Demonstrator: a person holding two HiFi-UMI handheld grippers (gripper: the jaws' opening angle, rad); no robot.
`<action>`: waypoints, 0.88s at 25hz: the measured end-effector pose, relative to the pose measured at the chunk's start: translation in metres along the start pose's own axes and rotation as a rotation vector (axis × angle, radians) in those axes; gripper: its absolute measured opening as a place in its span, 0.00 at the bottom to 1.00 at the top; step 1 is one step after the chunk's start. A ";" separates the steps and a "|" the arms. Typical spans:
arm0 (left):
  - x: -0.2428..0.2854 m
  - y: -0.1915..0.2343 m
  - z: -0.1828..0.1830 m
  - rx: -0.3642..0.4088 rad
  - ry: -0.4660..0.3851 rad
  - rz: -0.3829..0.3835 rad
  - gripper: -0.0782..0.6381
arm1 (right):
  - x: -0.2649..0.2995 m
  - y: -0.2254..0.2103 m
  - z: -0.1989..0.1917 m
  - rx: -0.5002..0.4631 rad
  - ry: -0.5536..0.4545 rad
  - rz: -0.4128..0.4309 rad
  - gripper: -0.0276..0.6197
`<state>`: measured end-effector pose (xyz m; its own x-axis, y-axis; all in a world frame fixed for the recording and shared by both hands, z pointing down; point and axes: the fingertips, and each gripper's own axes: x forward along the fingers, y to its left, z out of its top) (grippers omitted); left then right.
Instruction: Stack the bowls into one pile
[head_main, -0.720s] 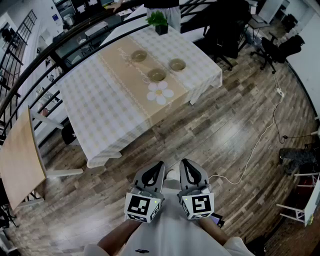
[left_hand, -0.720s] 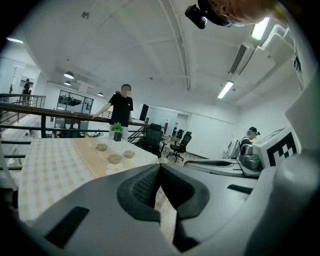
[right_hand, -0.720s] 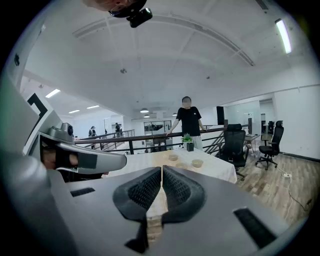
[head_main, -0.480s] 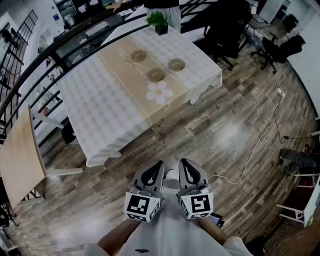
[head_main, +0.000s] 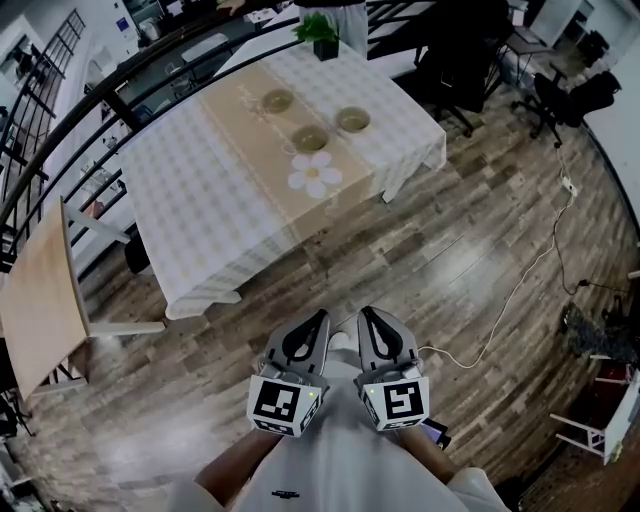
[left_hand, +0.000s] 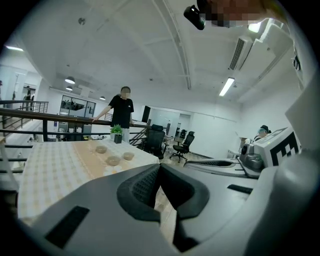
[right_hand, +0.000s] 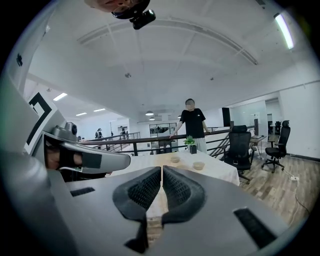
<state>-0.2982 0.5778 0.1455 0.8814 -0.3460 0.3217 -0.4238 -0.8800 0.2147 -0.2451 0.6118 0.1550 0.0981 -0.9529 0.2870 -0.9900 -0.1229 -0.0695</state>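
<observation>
Bowls (head_main: 310, 138), three, sit apart on the checked table (head_main: 200, 210) at upper centre, too small to show contents. Low centre, left gripper (head_main: 316, 322) and right gripper (head_main: 366, 318) have jaws pressed together, empty.

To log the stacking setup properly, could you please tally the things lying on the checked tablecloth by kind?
Bowls: 3
Potted plant: 1
Flower-shaped mat: 1
Table runner: 1
Total: 6
</observation>
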 end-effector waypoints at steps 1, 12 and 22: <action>0.001 -0.002 0.000 0.004 -0.005 0.007 0.13 | -0.001 -0.004 -0.001 -0.002 -0.003 0.006 0.11; 0.027 0.008 -0.001 -0.036 -0.004 0.047 0.13 | 0.021 -0.019 -0.011 0.027 0.022 0.055 0.11; 0.105 0.081 0.032 -0.073 0.008 0.039 0.13 | 0.126 -0.046 0.009 0.042 0.070 0.063 0.11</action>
<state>-0.2335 0.4596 0.1673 0.8622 -0.3765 0.3388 -0.4722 -0.8395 0.2687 -0.1863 0.4954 0.1858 0.0266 -0.9374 0.3471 -0.9888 -0.0757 -0.1289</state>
